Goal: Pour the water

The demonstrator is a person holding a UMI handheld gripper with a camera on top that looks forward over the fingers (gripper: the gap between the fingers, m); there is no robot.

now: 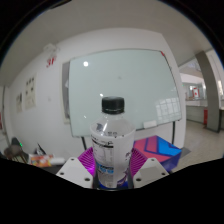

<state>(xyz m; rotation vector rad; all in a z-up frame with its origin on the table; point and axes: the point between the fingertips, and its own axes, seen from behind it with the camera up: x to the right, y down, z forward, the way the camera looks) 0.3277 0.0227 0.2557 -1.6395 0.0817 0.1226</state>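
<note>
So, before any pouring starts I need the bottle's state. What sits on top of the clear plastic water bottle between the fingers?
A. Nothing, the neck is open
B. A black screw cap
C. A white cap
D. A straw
B: the clear plastic water bottle is held between the gripper fingers, and a black screw cap is on its neck, so it is closed.

Bottle point(111, 145) base (behind fingers) unseen
</note>
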